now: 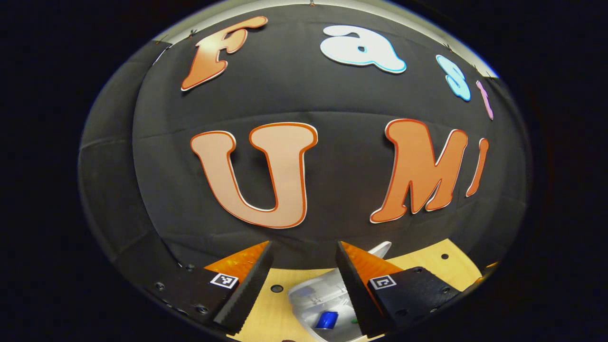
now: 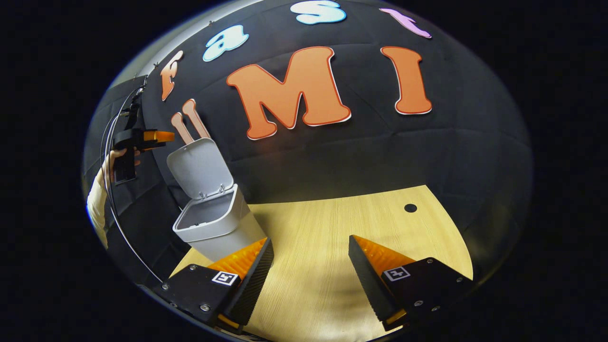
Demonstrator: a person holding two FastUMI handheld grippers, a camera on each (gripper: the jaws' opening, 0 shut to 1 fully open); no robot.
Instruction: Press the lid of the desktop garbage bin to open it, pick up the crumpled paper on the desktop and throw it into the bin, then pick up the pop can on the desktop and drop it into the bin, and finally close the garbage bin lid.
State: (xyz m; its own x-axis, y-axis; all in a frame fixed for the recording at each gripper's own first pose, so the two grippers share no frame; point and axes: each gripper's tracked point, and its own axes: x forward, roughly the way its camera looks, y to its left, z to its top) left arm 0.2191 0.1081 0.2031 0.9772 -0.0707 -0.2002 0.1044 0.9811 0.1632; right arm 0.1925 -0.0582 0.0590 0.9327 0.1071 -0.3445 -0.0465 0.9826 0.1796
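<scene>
Left tongs: released, fingers spread wide with nothing between them. They hang above the bin, looking down past its open mouth. In the left gripper view the bin sits on the wooden surface directly below the gap between the fingers, partly covered by one finger. Inside it lies the pop can, a blue cylinder resting near the bottom. A small green item shows beside the can; it is too small to identify. The raised lid appears as a pale edge behind the finger on the view's right.

Right tongs: released, fingers wide apart, holding nothing. They hover low over a bare stretch of the surface, well apart from the bin.

In the right gripper view the bin stands upright near the surface's edge on the view's left. Its lid is tilted up and back on its hinge, leaving the mouth fully open. The inside is in shadow here and the contents cannot be made out.

Above and beside the bin, the left tongs are seen from the side, gripped by a hand with a light sleeve below it. A cable curves down from that gripper along the booth wall.
</scene>
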